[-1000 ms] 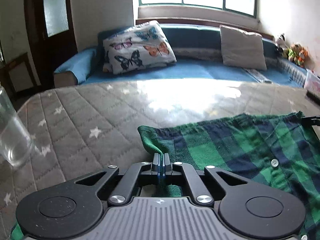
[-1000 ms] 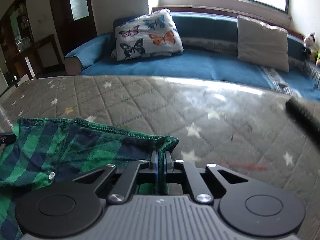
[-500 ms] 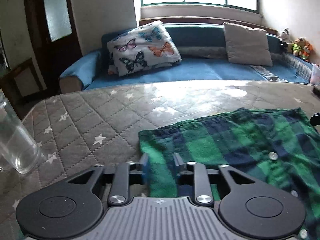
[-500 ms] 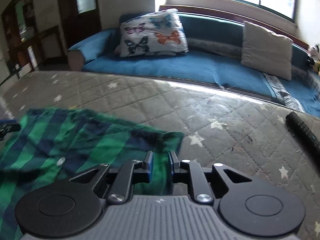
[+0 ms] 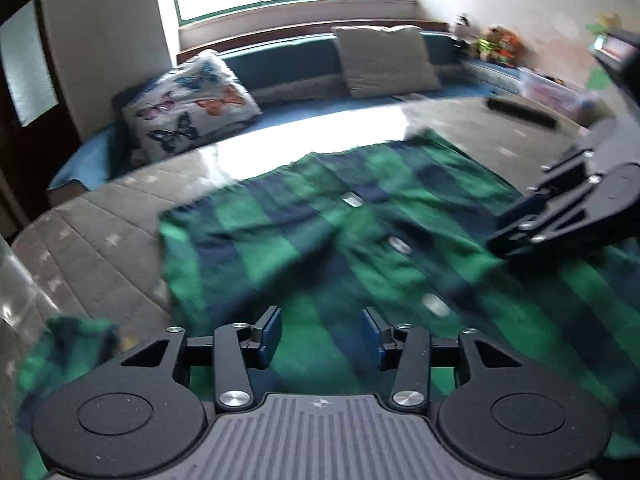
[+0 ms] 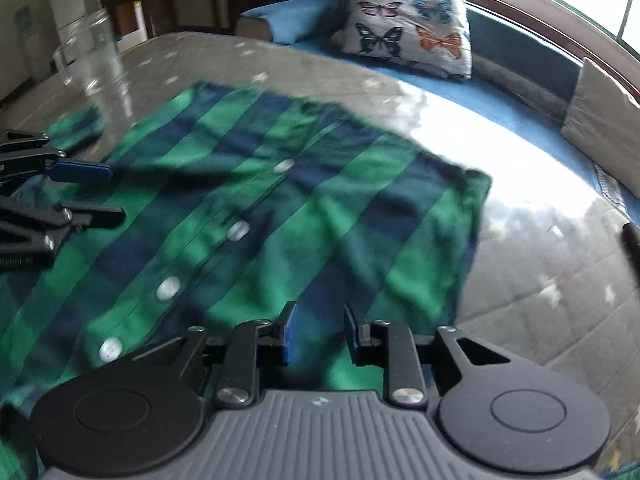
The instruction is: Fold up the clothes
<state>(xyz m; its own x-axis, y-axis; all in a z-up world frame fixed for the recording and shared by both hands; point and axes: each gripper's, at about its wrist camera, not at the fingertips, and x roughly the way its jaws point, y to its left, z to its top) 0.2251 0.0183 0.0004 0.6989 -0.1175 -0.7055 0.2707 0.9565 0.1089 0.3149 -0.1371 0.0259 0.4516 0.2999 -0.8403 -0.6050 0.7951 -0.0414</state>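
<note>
Green plaid shirt lay flat on the quilted surface, we had released it, left gripper and right gripper jaws now wide apart, empty, above the cloth.

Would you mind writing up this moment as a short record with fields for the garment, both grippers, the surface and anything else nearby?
garment: green and navy plaid shirt, spread flat, button side up, white buttons in a row
left gripper: open, above the shirt, holding nothing
right gripper: open, above the shirt, holding nothing
surface: grey quilted cover with stars
nearby on surface: clear glass past the shirt; dark object at the far side, too blurred to identify
background: blue sofa with butterfly cushion
</note>
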